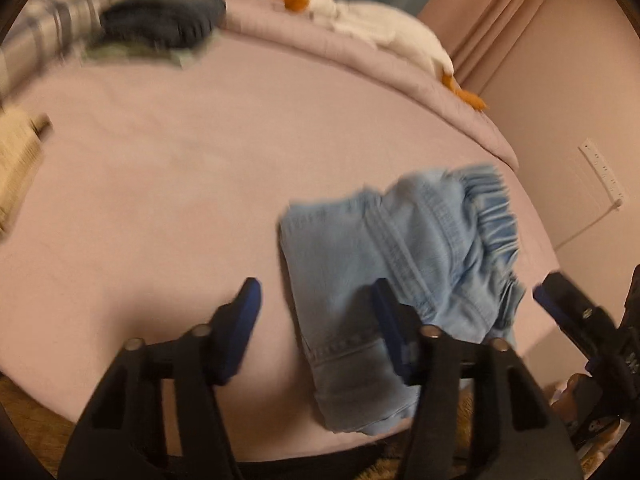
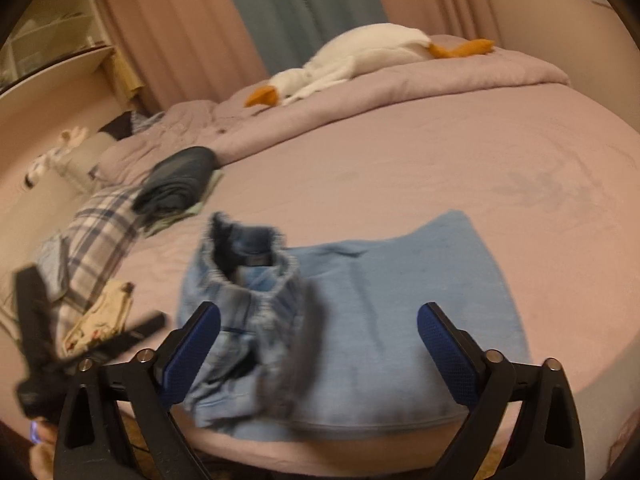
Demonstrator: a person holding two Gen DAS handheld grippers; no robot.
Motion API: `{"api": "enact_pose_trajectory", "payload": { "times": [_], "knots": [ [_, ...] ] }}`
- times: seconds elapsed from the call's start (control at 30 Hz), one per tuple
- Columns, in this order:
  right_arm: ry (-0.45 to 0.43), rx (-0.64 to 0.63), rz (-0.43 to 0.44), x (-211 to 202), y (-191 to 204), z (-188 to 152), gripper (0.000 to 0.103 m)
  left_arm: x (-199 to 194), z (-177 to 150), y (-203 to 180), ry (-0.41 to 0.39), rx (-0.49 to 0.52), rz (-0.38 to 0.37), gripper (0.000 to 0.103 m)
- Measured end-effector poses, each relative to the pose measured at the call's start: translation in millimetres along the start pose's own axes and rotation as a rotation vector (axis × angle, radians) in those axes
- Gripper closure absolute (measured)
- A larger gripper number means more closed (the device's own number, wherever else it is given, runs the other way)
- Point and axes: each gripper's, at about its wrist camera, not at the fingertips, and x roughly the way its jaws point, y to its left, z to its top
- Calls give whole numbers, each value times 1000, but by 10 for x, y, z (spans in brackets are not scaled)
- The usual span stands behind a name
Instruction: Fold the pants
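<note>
Light blue denim pants lie folded into a compact bundle near the front edge of the pink bed; the elastic waistband faces the right. In the right wrist view the pants lie flat with the bunched waistband part on their left. My left gripper is open and empty, just above the bundle's left edge. My right gripper is open and empty over the pants; it also shows in the left wrist view at the right. The left gripper shows blurred in the right wrist view.
A dark folded garment and a plaid cloth lie at the bed's left. A white plush goose lies on the rolled duvet at the back. A cream printed item lies near the left edge. A wall with a power strip stands to the right.
</note>
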Motion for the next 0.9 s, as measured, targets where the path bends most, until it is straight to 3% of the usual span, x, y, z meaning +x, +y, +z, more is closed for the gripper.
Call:
{"api": "enact_pose_trajectory", "payload": {
  "times": [0.2,0.27,0.4,0.43,0.47,0.63,0.73,0.8,0.9],
  "knots": [
    [29,-67,133,183,305,79,18,141,-74,-32,38,18,-38,53],
    [61,-82,118,318,363,55,35,160,-85,-53,44,28,-48,53],
    [104,-117,18,598,389,-28,42,206,-128,-49,59,35,-77,53],
    [114,-122,-11,657,374,-44,51,213,-130,-50,62,34,-81,53],
    [118,-129,-41,681,363,-52,70,207,-118,-59,61,33,-90,53],
    [53,-43,1,381,214,-31,74,57,-76,-72,36,20,-145,51],
    [40,-27,-50,266,121,-31,74,31,-57,-124,3,48,-133,50],
    [65,-15,-103,341,10,-60,74,110,-66,-119,25,49,-127,49],
    [171,35,-105,552,-163,-154,74,275,-101,-98,76,34,-150,49]
  ]
}}
